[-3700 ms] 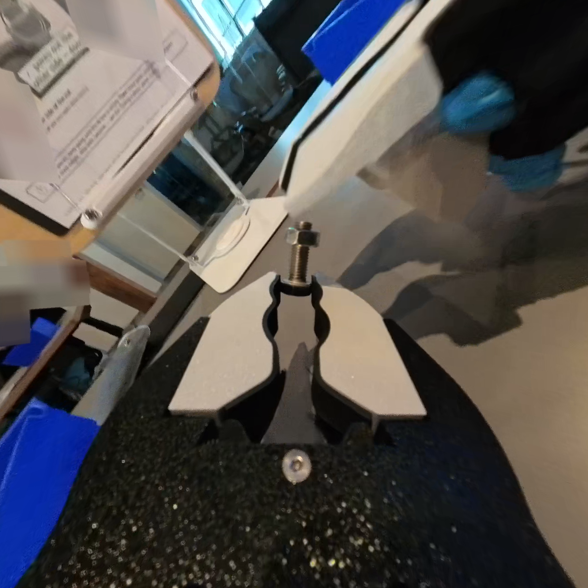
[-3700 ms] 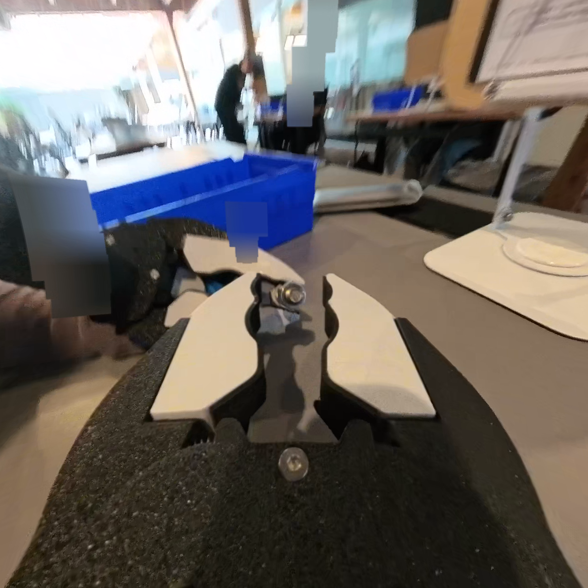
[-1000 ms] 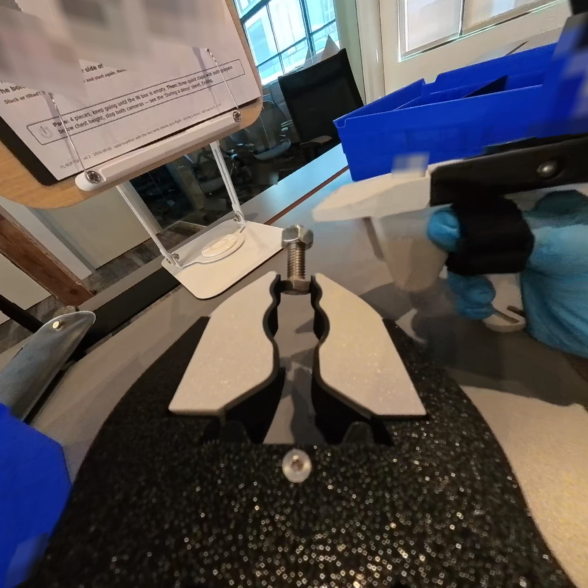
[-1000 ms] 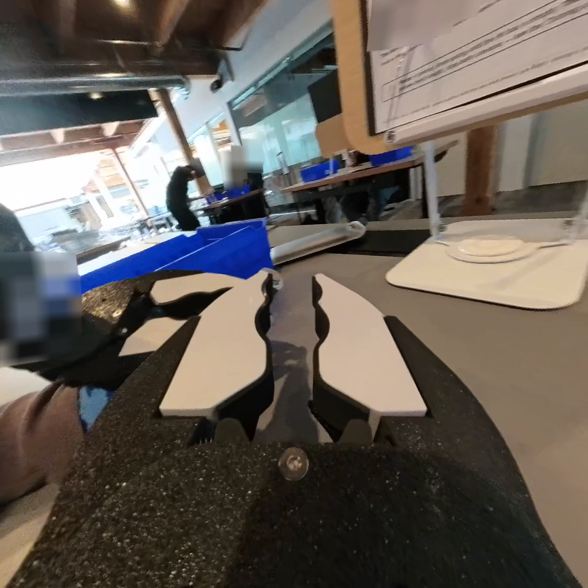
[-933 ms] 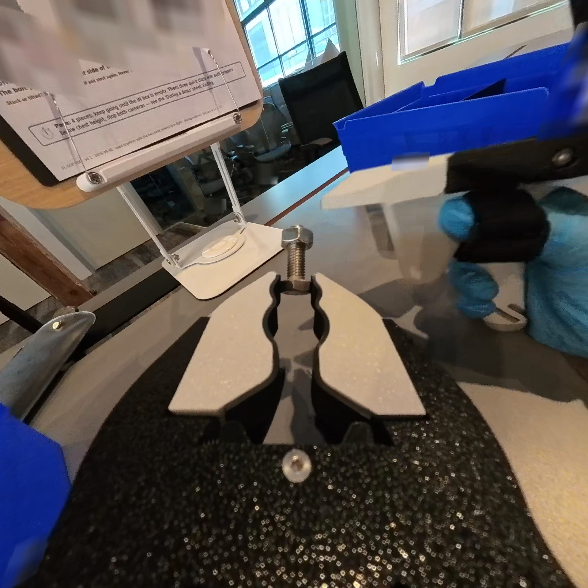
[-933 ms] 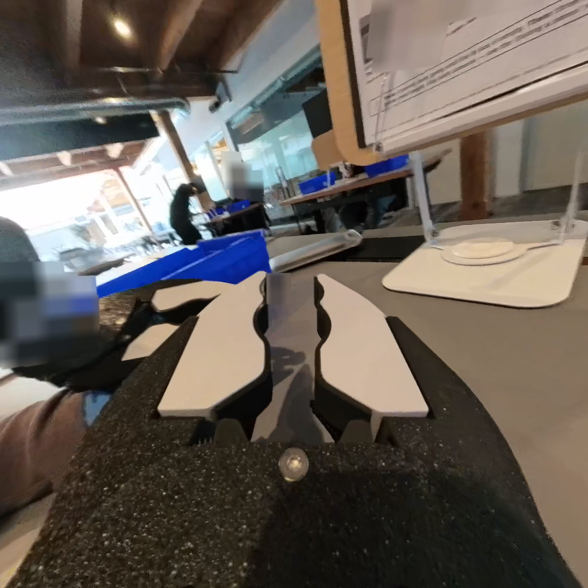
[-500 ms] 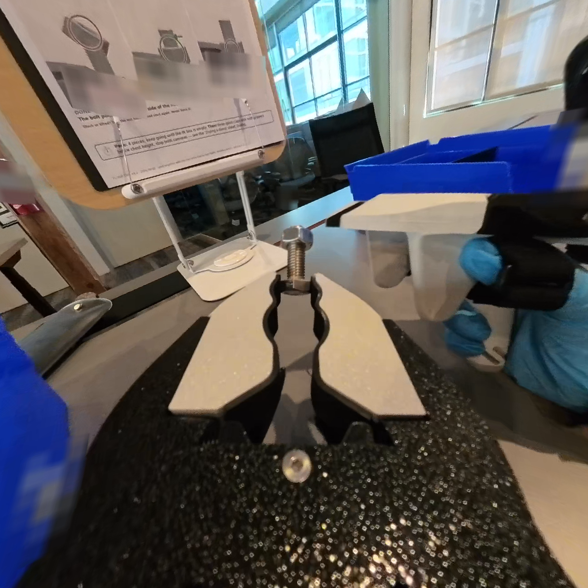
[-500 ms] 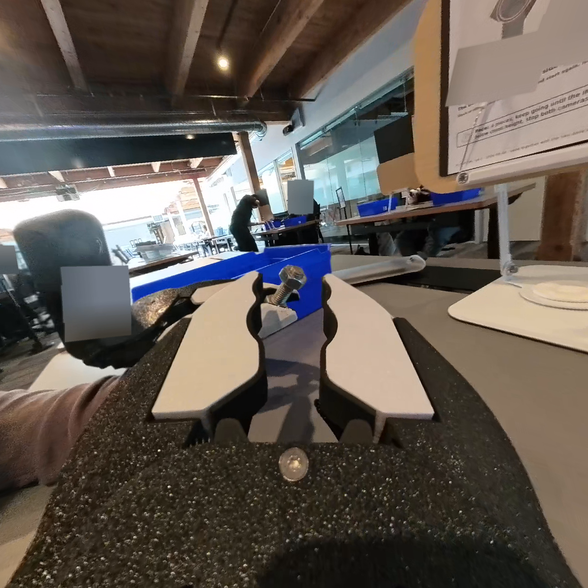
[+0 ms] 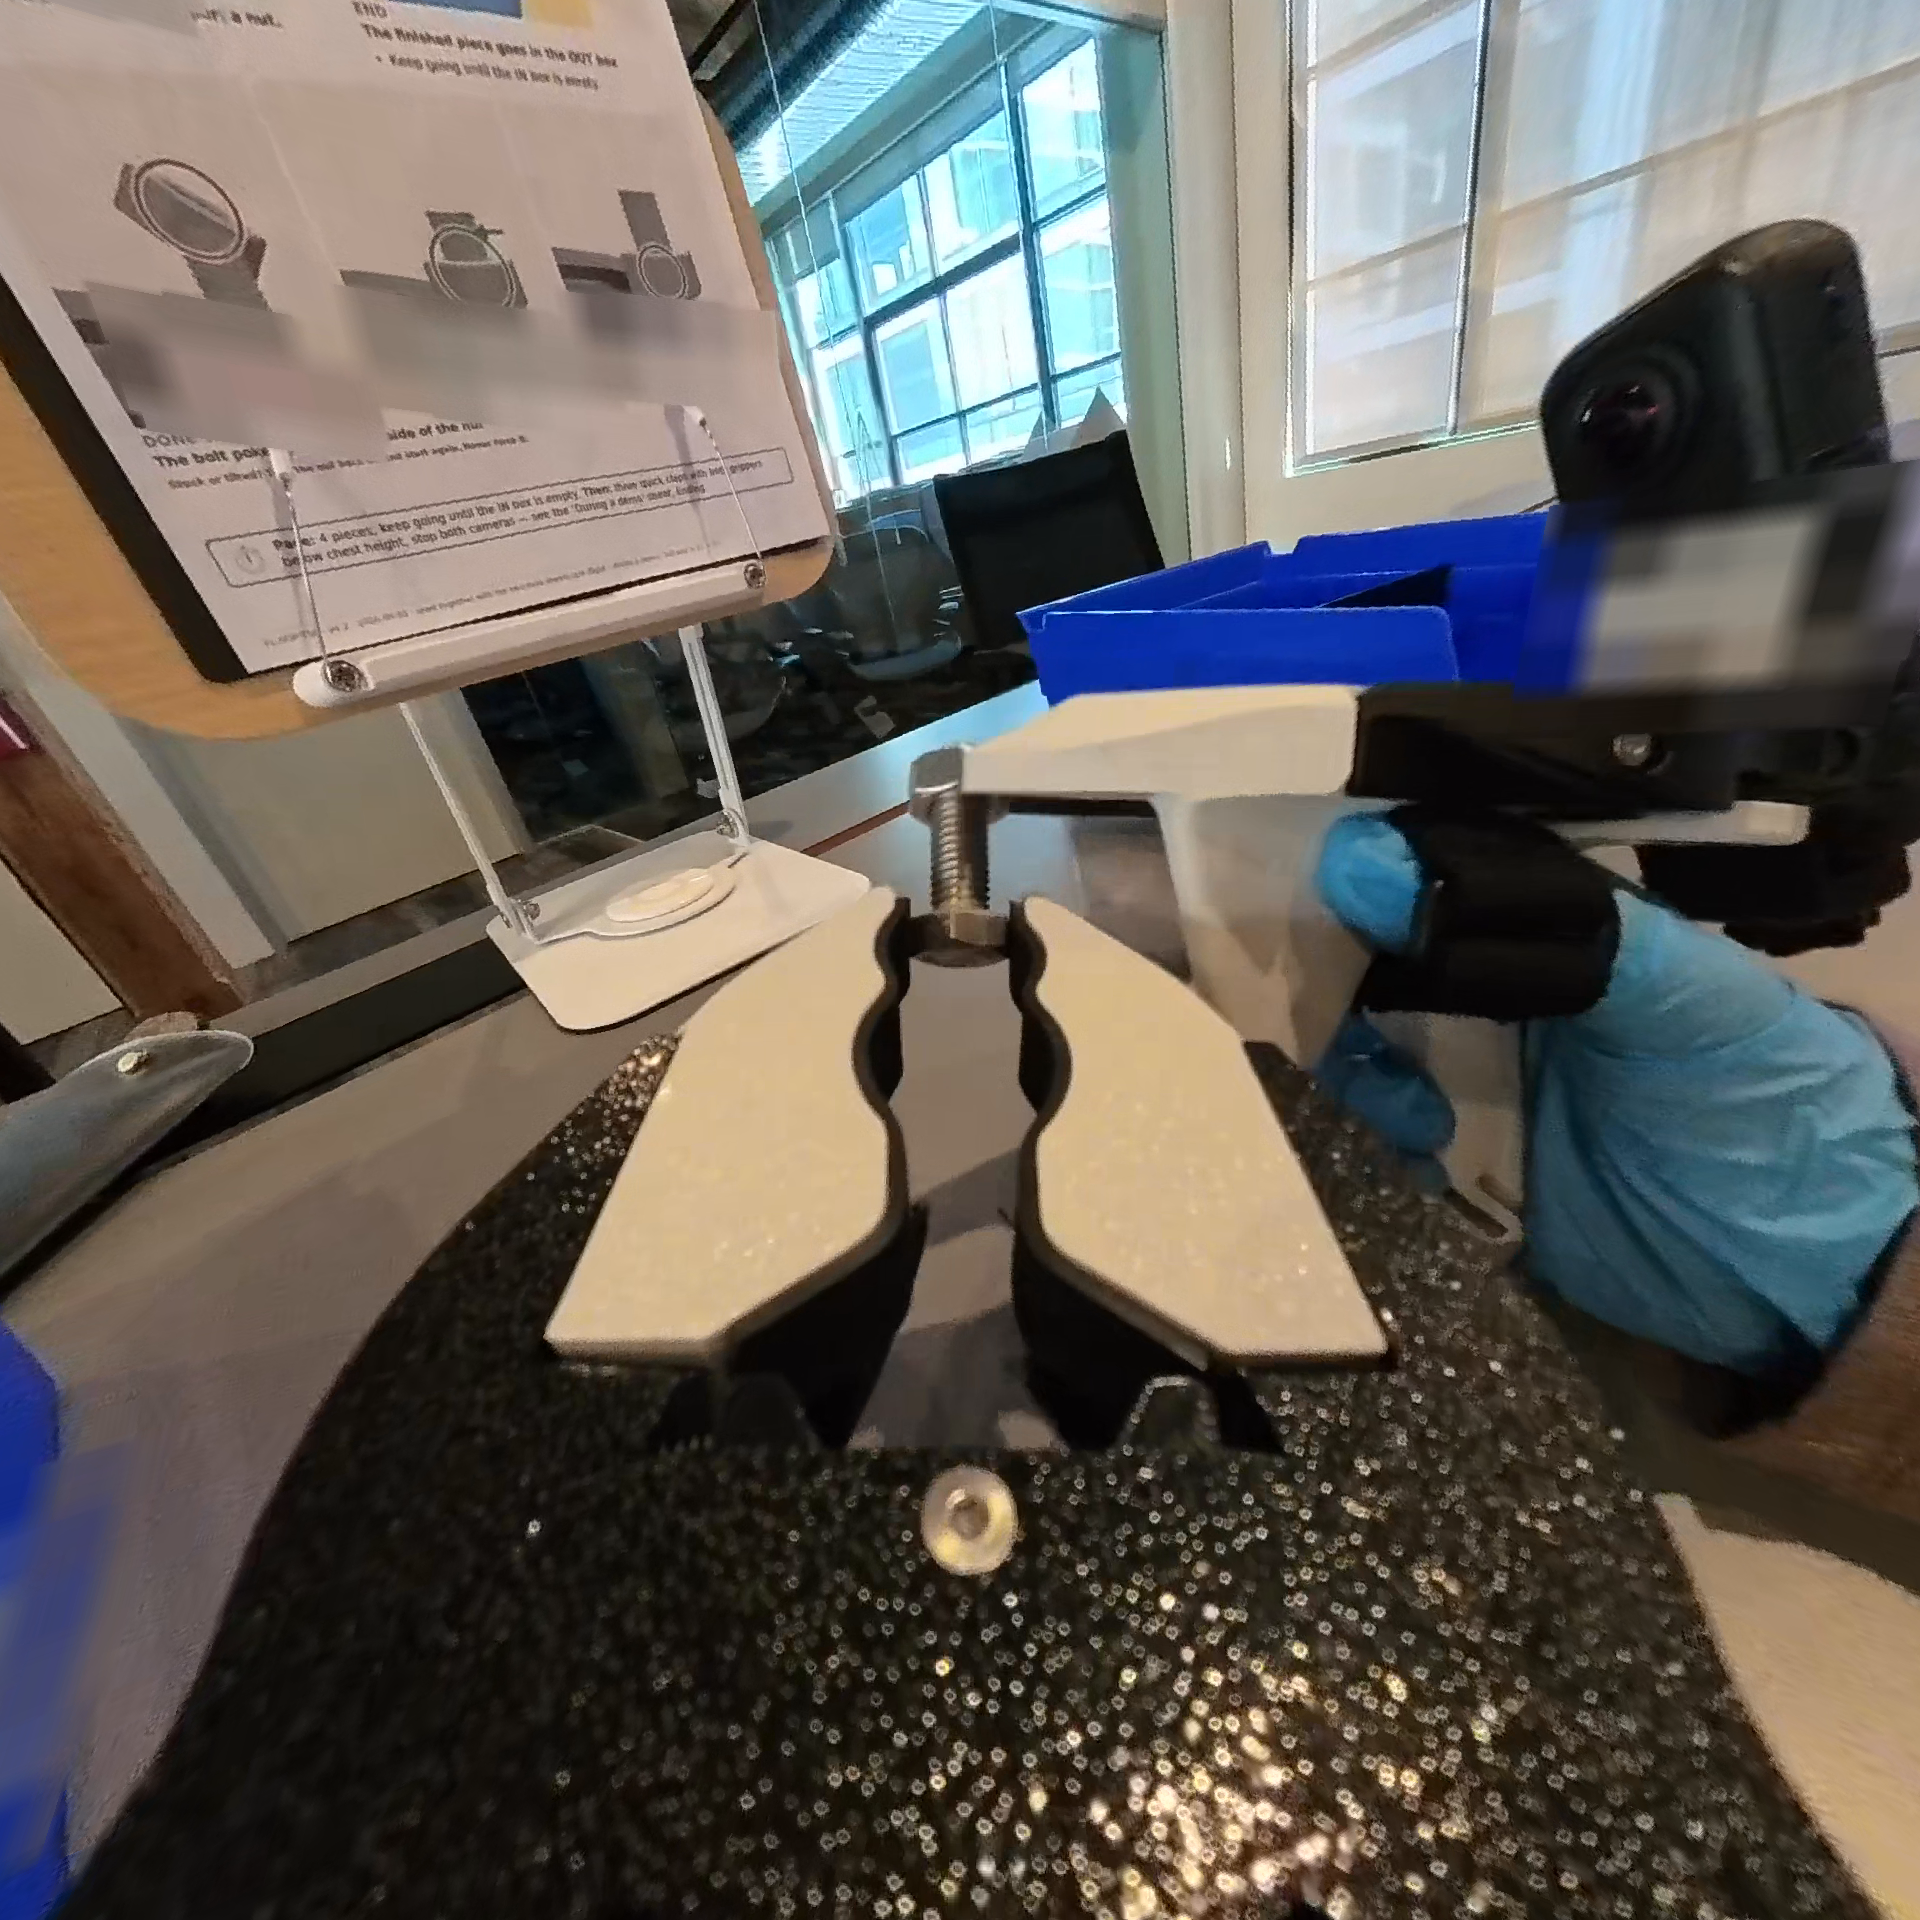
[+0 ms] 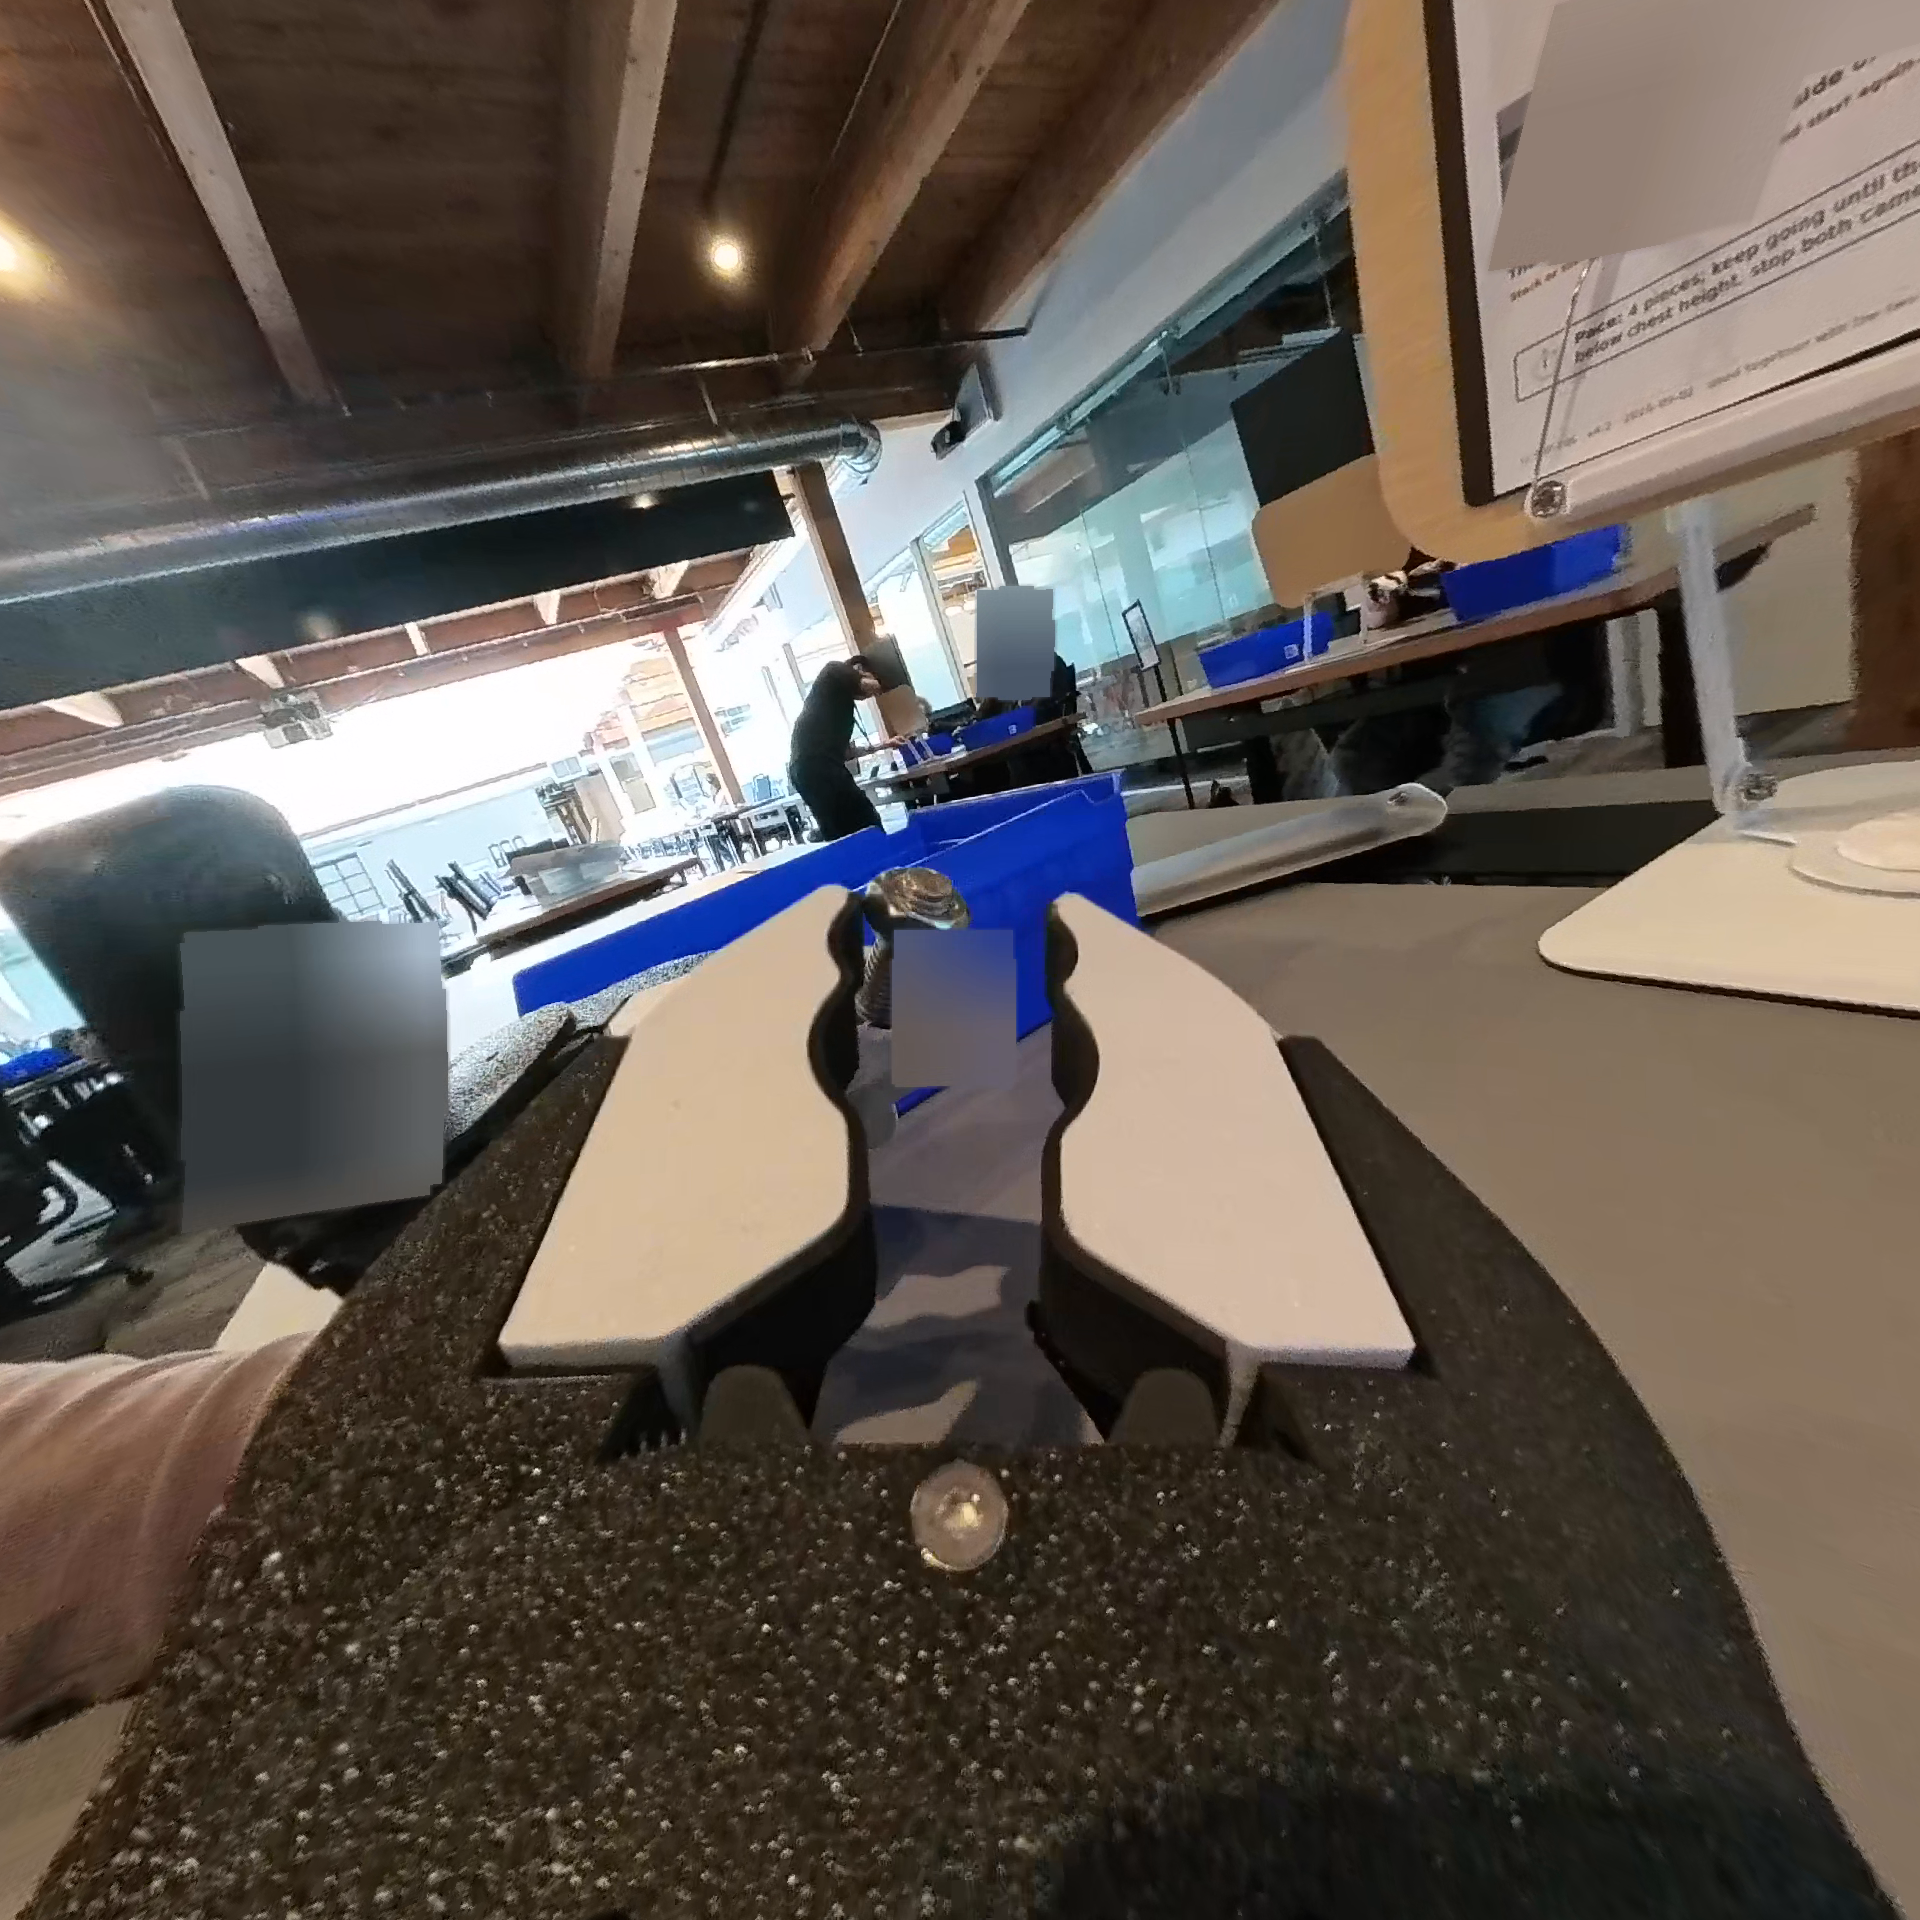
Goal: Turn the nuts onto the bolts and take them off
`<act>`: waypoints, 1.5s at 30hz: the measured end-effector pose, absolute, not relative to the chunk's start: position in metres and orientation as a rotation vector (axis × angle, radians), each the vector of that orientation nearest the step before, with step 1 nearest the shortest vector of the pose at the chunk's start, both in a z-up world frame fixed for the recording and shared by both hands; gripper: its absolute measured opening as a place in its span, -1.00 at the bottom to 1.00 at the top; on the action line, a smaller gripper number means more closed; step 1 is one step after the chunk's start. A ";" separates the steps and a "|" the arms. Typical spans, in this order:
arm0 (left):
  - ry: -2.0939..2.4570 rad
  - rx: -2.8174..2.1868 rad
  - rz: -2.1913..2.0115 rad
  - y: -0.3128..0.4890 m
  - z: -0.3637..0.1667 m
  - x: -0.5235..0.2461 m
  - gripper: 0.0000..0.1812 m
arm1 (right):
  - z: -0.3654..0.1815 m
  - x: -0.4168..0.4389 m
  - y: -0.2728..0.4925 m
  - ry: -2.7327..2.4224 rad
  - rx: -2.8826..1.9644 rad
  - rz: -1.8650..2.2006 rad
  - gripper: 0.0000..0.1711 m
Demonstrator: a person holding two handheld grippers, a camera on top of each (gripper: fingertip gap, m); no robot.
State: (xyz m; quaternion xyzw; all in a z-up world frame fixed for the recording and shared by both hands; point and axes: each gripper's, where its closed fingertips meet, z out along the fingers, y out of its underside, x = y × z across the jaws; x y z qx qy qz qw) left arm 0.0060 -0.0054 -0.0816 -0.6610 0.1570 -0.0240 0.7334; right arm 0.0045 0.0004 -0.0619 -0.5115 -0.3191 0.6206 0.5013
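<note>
My left gripper (image 9: 958, 923) is shut on a steel nut (image 9: 951, 935) at its fingertips. A steel bolt (image 9: 956, 852) stands upright in the nut, hex head on top. My right gripper (image 9: 971, 779) comes in level from the right, held by a blue-gloved hand (image 9: 1714, 1143), with its tips at the bolt head. In the right wrist view the bolt head (image 10: 920, 899) sits between the tips of my right gripper (image 10: 956, 914), close to the left finger (image 10: 727, 1122). The jaws stand wider than the head and are open. A mosaic patch hides part of the bolt shaft.
A paper stand with an instruction sheet (image 9: 416, 364) and a white base (image 9: 675, 925) stands behind the bolt on the grey table (image 9: 364, 1143). Blue bins lie at the right (image 9: 1247, 634) and at the left (image 10: 810, 914). A metal clip (image 9: 104, 1091) sits far left. The grippers are tip to tip, or close to it.
My right gripper has risen and moved in until the bolt head lies between its tips. My left gripper kept hold of the nut and tilted upward a little.
</note>
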 end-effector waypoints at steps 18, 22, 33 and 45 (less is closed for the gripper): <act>0.380 -1.315 -0.169 -0.015 -0.067 0.009 -0.82 | -0.051 0.017 -0.001 -0.680 -1.187 1.723 -0.70; 0.395 -1.264 -0.204 -0.018 -0.063 0.011 -0.82 | -0.050 0.016 -0.002 -0.672 -1.192 1.835 -0.71; 0.420 -1.224 -0.227 -0.021 -0.061 0.014 -0.82 | -0.046 0.016 -0.007 -0.729 -1.169 1.803 -0.71; 0.418 -1.220 -0.223 -0.021 -0.061 0.013 -0.82 | -0.048 0.012 -0.014 -0.785 -1.193 1.796 -0.71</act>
